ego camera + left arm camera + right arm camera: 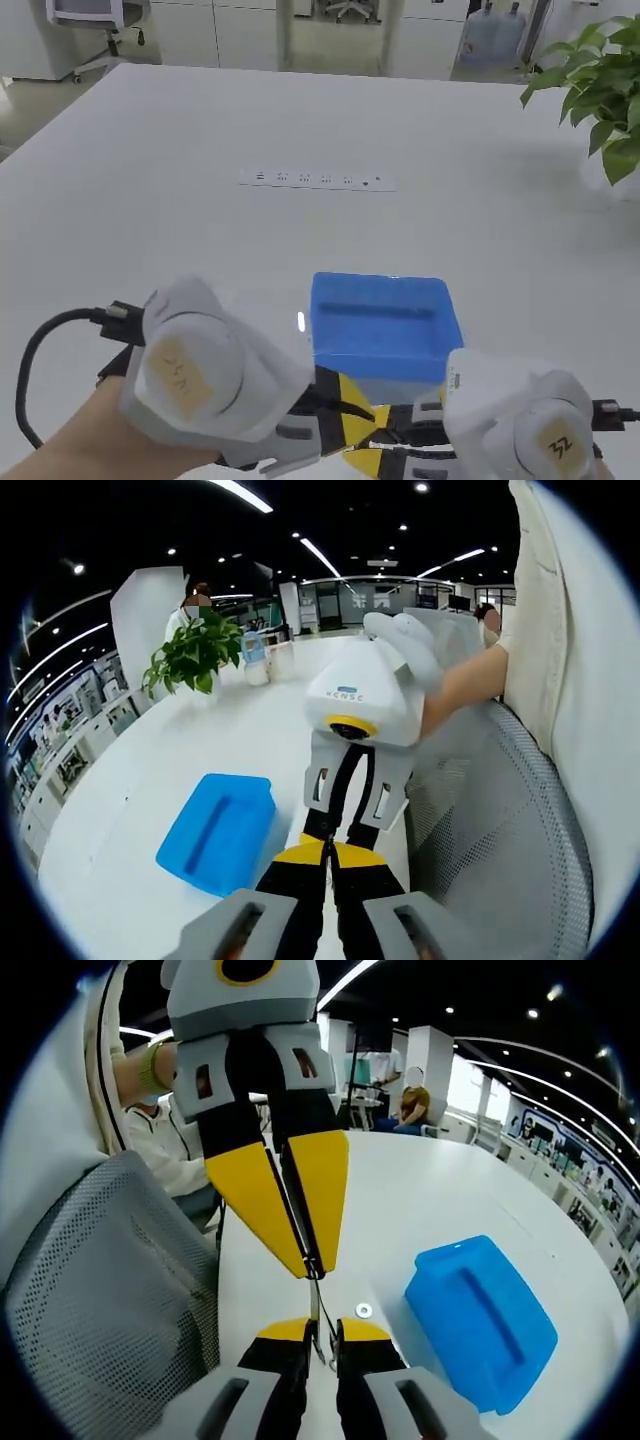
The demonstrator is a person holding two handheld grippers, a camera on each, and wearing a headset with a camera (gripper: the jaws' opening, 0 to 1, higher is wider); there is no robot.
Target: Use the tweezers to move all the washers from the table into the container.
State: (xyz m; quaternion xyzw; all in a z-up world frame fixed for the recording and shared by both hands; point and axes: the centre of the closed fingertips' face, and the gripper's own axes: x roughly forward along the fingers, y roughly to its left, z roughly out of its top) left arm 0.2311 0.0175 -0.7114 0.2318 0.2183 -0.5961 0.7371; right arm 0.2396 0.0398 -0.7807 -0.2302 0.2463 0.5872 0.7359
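The thin metal tweezers (pixel 317 1312) run between both pairs of jaws, which meet tip to tip near the table's front edge. My left gripper (pixel 312 1260) comes down from the top of the right gripper view, its yellow jaws shut on the tweezers. My right gripper (pixel 322 1338) holds the tweezers' other end between its narrow tips. In the head view the left gripper (pixel 352 428) and right gripper (pixel 395 450) meet just in front of the blue container (pixel 385 325). One small washer (pixel 363 1310) lies on the white table between the jaws and the blue container (pixel 485 1320).
A power strip (pixel 318 180) is set flat in the white table (pixel 200 220) further back. A potted plant (pixel 600 90) stands at the far right. A mesh chair (pixel 500 810) is behind the right gripper (pixel 340 780). People sit at the table's far ends.
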